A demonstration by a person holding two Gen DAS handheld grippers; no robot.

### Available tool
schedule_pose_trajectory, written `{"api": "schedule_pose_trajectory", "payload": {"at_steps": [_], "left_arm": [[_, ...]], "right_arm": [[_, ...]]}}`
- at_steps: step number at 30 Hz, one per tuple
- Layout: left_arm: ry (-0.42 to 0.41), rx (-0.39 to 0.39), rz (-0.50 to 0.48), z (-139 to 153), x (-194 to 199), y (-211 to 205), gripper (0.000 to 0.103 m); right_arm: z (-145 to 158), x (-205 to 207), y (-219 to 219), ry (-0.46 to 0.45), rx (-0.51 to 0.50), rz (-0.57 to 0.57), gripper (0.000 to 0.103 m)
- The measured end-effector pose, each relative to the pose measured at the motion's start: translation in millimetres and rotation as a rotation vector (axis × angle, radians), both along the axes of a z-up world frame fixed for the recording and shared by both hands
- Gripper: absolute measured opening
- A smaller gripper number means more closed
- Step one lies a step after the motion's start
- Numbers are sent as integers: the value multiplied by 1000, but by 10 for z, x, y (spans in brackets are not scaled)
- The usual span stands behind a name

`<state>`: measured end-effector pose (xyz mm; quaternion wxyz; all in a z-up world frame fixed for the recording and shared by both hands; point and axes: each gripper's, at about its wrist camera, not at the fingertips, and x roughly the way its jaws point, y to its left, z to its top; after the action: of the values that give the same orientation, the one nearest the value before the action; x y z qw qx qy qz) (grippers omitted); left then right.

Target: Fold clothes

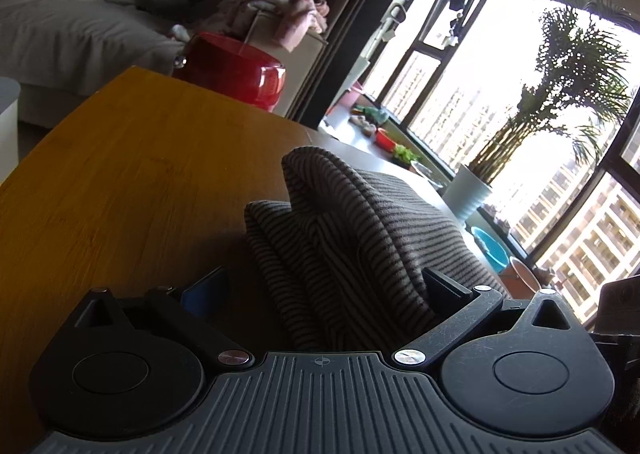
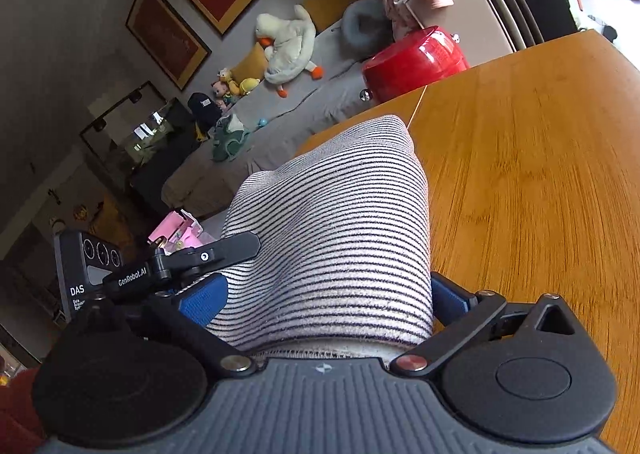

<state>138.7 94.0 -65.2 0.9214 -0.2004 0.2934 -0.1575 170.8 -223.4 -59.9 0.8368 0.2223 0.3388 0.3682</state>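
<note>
A folded black-and-white striped garment lies bunched on the wooden table. In the left wrist view my left gripper is open around its near end. The blue left pad stands clear of the cloth and the right finger is at its edge. In the right wrist view the same striped garment fills the gap of my right gripper. That gripper is spread wide, with a blue pad at each side of the roll. The cloth rests on the table.
A red round stool stands past the table's far edge, before a grey sofa with plush toys. A black device marked DAS sits close at the right gripper's left. A window and a potted palm are to the right.
</note>
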Motion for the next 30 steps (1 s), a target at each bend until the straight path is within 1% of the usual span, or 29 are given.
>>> {"api": "schedule_pose_trajectory", "payload": {"at_steps": [4,8,10,13,17,20,22,26,30], "left_arm": [[0,-27,-15,-6,11,38,103],[-3,-38,-19,-9,-4,56,103],[-3,-53,-23,-22,6,81,103],[-3,-59,-26,-29,4,92,103],[-2,-95,-34,-52,1,152,103],[0,-114,-39,-63,36,182,103],[0,-122,-39,-70,65,209,103],[-1,-114,-1,-64,123,290,103],[-4,-122,34,-67,153,361,103]], "right_arm": [[8,-16,39,0,-11,-22,103],[0,-93,135,1,-22,-139,103],[16,-132,229,-1,-51,-199,103],[72,-129,444,-32,-173,-207,103],[73,-99,611,-33,-197,-239,103],[76,-43,720,-35,-211,-211,103],[91,44,788,-31,-223,-162,103],[131,251,935,-15,-241,-59,103],[132,307,1017,-21,-233,-26,103]]}}
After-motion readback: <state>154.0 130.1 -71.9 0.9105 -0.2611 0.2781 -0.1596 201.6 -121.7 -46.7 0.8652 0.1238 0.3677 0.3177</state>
